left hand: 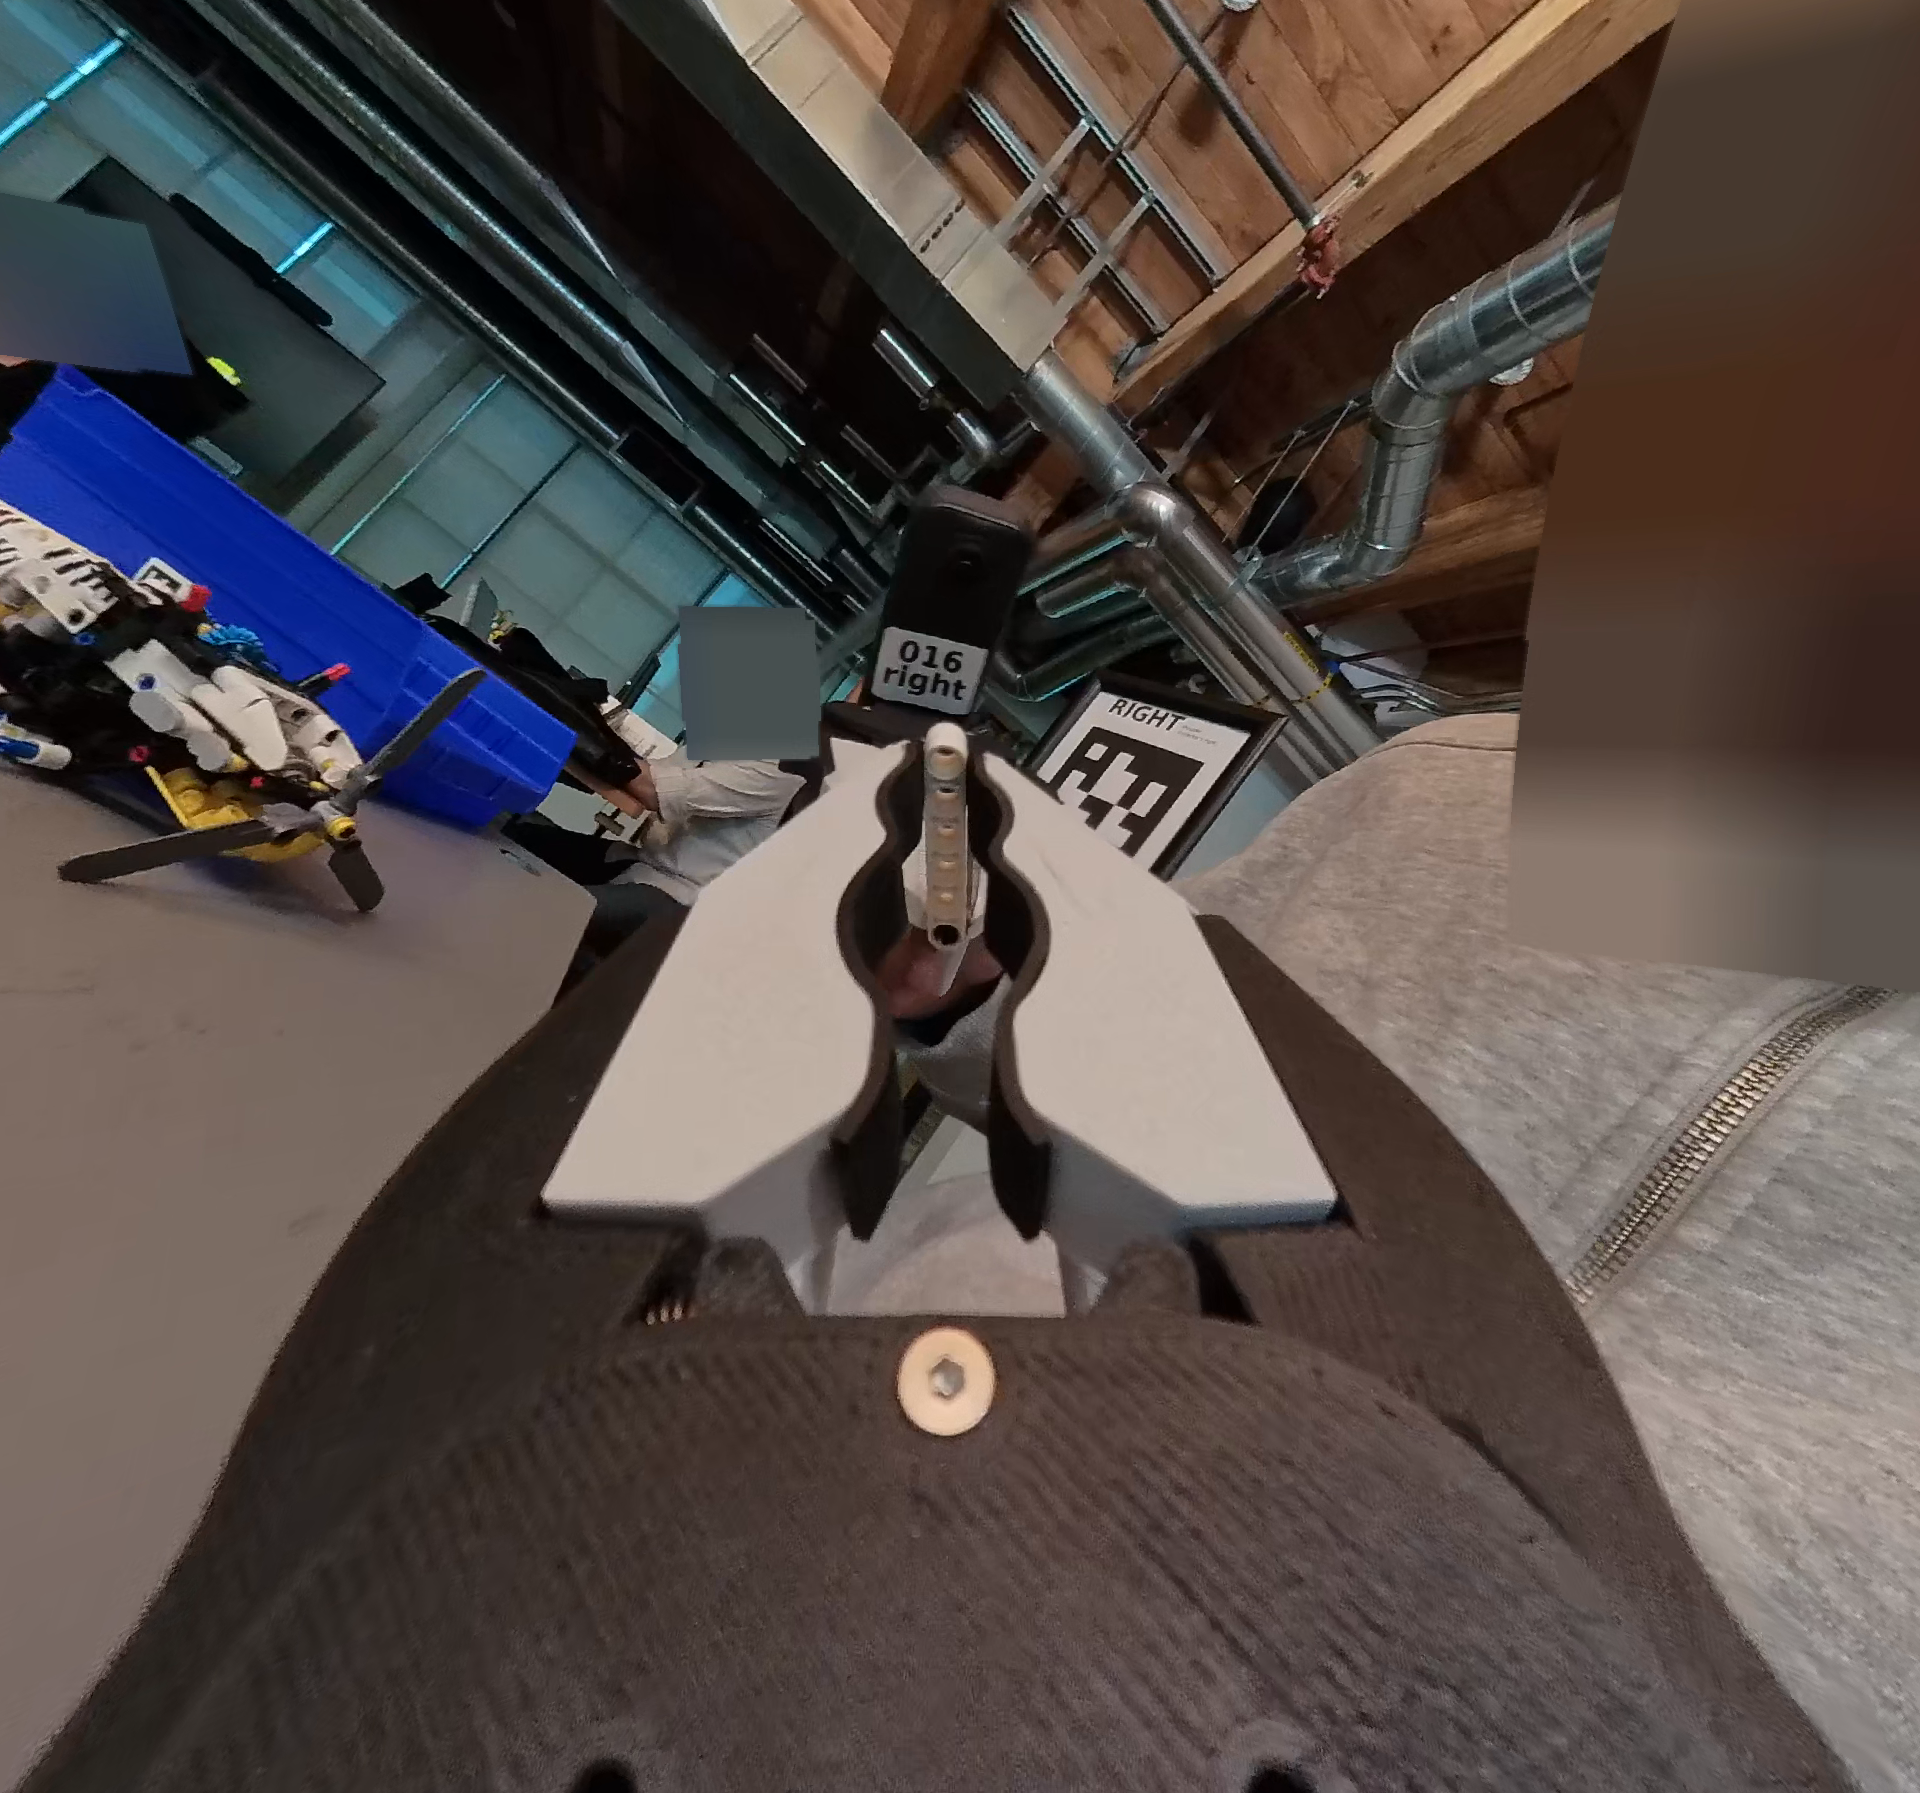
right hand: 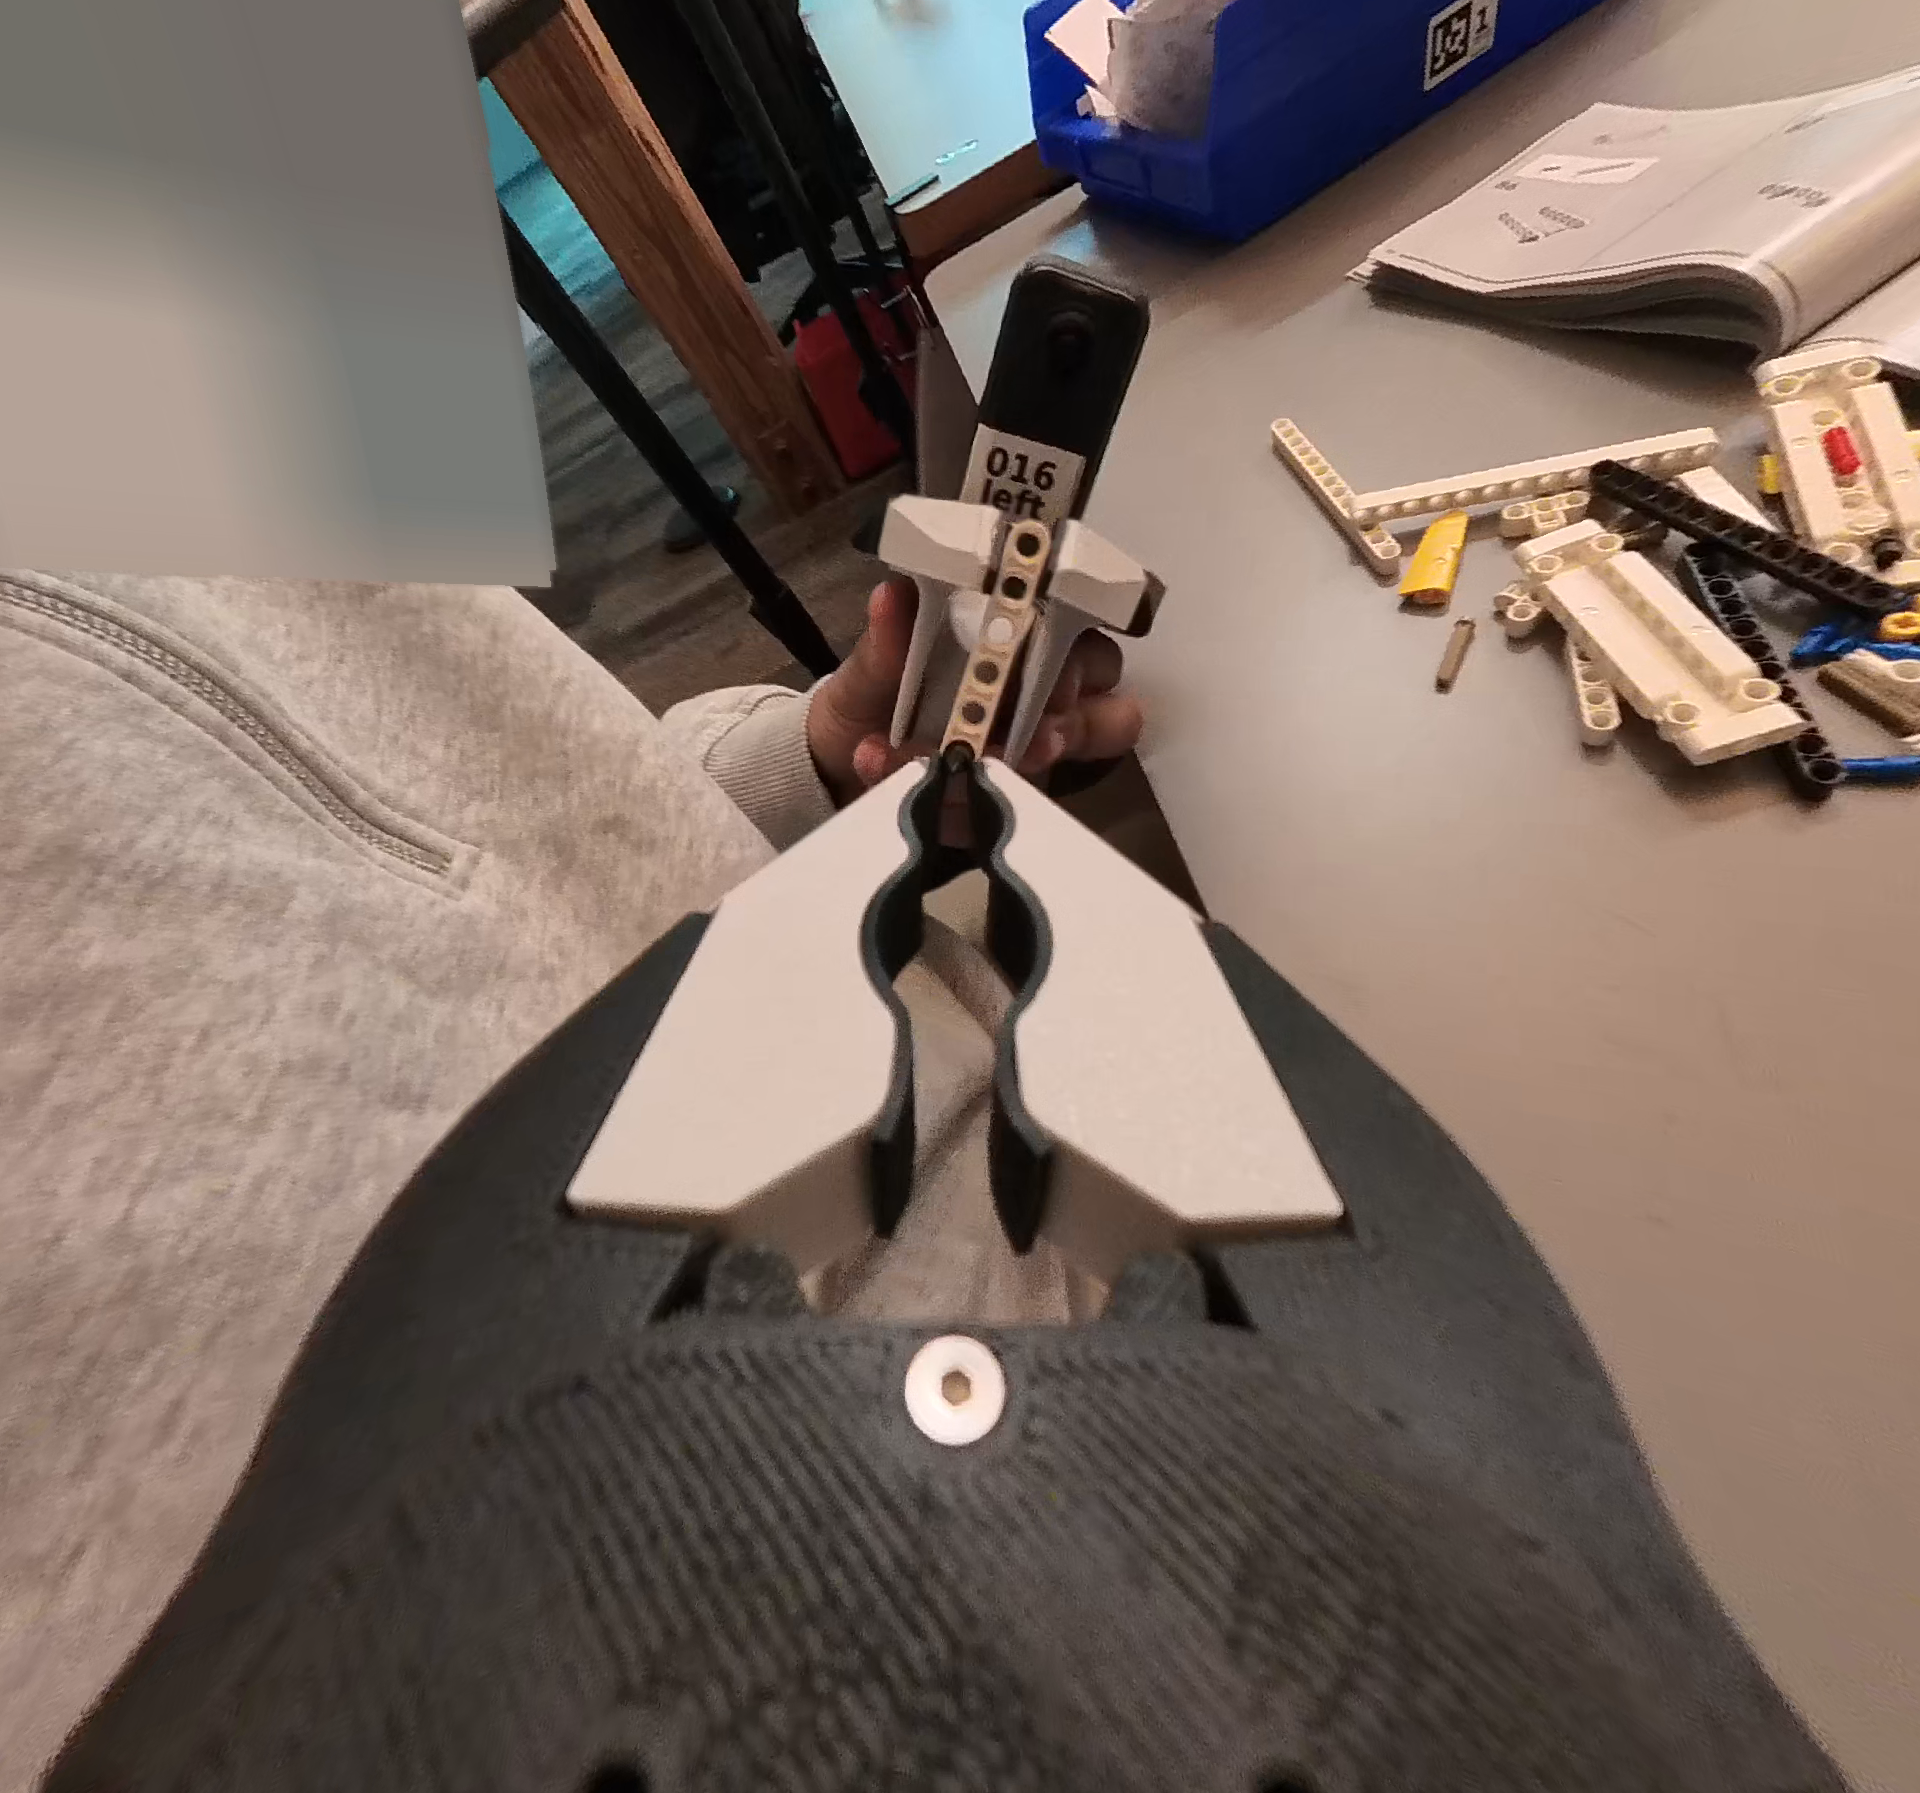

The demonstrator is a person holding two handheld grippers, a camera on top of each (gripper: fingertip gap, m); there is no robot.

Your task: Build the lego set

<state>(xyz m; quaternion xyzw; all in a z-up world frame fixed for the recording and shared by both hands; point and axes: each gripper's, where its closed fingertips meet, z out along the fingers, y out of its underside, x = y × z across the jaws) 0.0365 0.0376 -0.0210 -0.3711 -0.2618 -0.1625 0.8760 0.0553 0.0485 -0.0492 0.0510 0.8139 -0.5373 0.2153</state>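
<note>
My left gripper [left hand: 943, 767] is shut on a white holed Lego beam [left hand: 945, 844], held off the table's edge in front of a grey sweatshirt. The same beam [right hand: 997, 647] shows in the right wrist view, clamped upright between the left gripper's fingers [right hand: 925, 642]. My right gripper [right hand: 951, 787] is shut on a small black pin [right hand: 952, 775], whose tip is at the beam's lowest hole. A partly built plane model [left hand: 218, 735] with a grey propeller lies on the grey table [left hand: 260, 1068].
Loose white beams [right hand: 1496, 486], a black beam [right hand: 1745, 538], a yellow piece [right hand: 1436, 550] and white panels [right hand: 1652, 647] lie on the table [right hand: 1455, 1016]. An open instruction booklet [right hand: 1662, 216] and a blue bin [right hand: 1351, 50] lie behind them. My two grippers' fingertips are within a few centimetres of each other. Left tips and right tips are each some 25 centimeters from the partly built plane model [left hand: 218, 735].
</note>
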